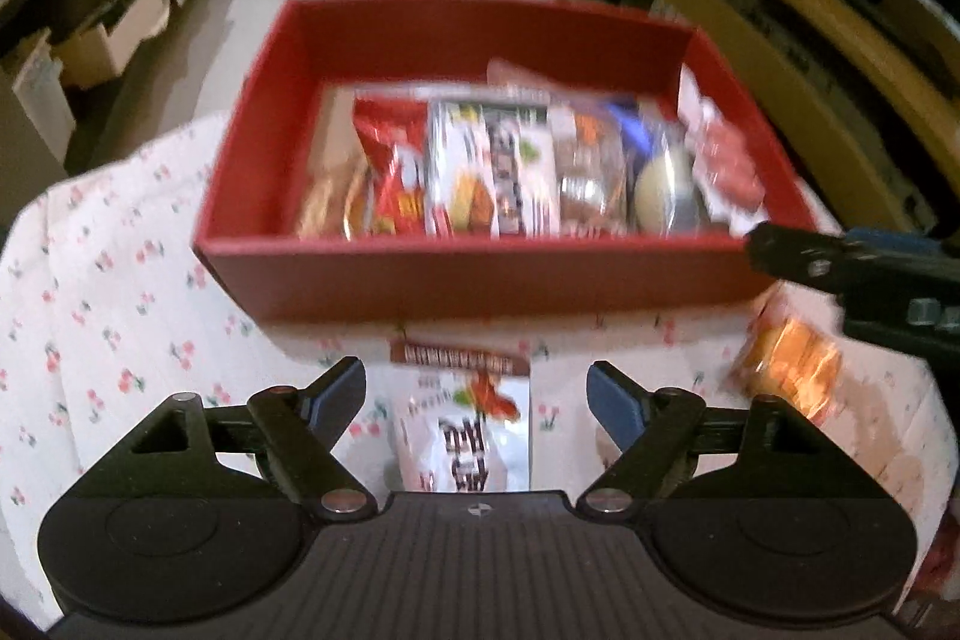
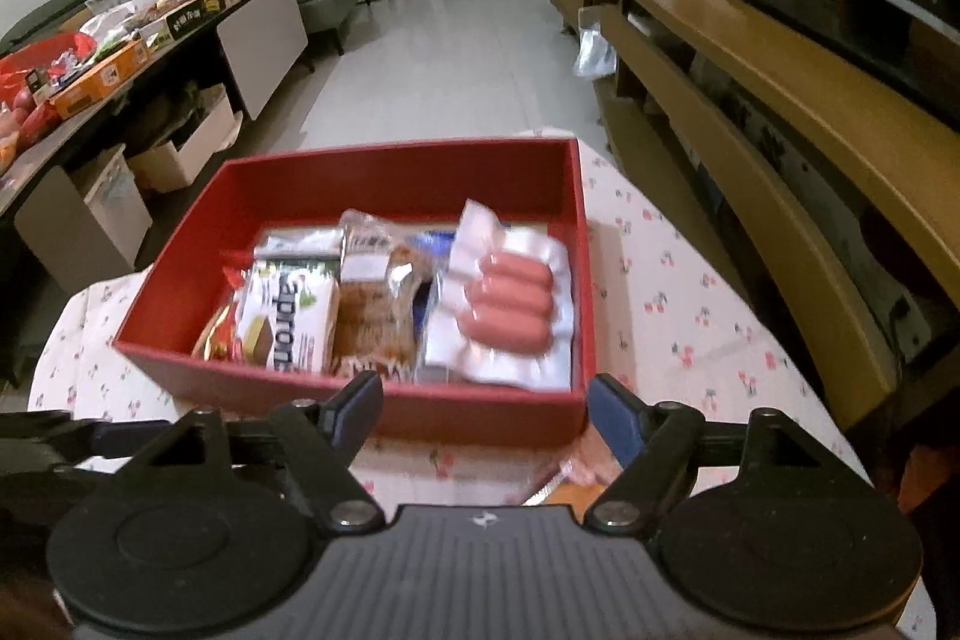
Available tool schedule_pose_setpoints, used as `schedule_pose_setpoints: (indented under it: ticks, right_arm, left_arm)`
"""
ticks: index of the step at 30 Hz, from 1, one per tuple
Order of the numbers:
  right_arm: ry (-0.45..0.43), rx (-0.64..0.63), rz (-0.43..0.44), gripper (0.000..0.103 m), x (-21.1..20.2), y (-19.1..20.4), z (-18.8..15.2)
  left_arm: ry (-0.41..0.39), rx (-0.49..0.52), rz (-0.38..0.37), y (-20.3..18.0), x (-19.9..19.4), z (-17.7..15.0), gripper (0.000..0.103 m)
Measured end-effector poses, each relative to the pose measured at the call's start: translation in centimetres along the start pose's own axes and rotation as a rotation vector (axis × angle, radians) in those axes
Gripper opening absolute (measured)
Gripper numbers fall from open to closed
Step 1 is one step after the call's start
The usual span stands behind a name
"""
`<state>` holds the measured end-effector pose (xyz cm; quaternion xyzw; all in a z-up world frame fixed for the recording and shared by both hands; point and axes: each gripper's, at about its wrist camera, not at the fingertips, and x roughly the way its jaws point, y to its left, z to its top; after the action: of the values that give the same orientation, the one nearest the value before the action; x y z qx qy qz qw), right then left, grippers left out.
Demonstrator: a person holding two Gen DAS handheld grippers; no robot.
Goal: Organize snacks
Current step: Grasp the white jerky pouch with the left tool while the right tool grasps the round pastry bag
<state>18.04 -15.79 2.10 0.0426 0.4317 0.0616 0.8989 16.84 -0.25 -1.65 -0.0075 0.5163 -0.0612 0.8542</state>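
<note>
A red box [image 2: 336,415] sits on the worktop [image 2: 690,316], which is covered by a cherry-print cloth. The box holds a row of snack packets, with a vacuum pack of pink sausages [image 2: 510,301] at its right end. Just in front of the box lies a white snack packet [image 1: 465,436], and to its right an orange packet [image 1: 792,361]. The left gripper [image 1: 477,397] hovers over the white packet, jaws wide and empty. The right gripper [image 2: 486,412] hangs before the box's near wall, also spread wide, gripping nothing
</note>
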Motion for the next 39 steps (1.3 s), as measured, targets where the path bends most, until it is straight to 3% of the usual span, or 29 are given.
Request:
schedule_pose_setpoints:
  ticks: [6, 8, 10, 14, 23, 29, 39]
  right_arm:
    - [0.034, 0.034, -0.027, 0.086, 0.0, -2.2, -0.8]
    - [0.051, 0.062, -0.033, 0.086, 0.3, -3.1, -1.0]
    - [0.069, 0.086, -0.034, 0.086, 0.5, -4.0, -1.1]
    - [0.1, 0.113, -0.071, 0.086, 1.3, -5.4, -1.5]
    - [0.168, 0.224, -0.044, 0.09, 2.4, -7.3, -2.4]
    - [0.148, 0.089, -0.048, 0.092, 4.0, -6.3, -1.5]
    - [0.283, 0.073, 0.05, 0.092, 4.7, -5.9, -3.3]
  left_arm:
    - [0.079, -0.005, 0.021, -0.2, 2.5, -1.2, 0.088]
    - [0.066, 0.011, 0.043, -0.5, 2.7, -1.3, 0.088]
    - [0.064, 0.027, 0.061, -0.8, 2.8, -1.3, 0.084]
    - [0.059, 0.035, 0.058, -1.0, 2.2, -1.3, 0.062]
    - [0.07, 0.028, 0.008, -0.4, 1.5, -1.5, 0.061]
    - [0.081, 0.034, -0.022, -0.5, 1.4, -1.8, 0.061]
    - [0.094, 0.034, -0.044, -0.4, 1.5, -1.9, 0.062]
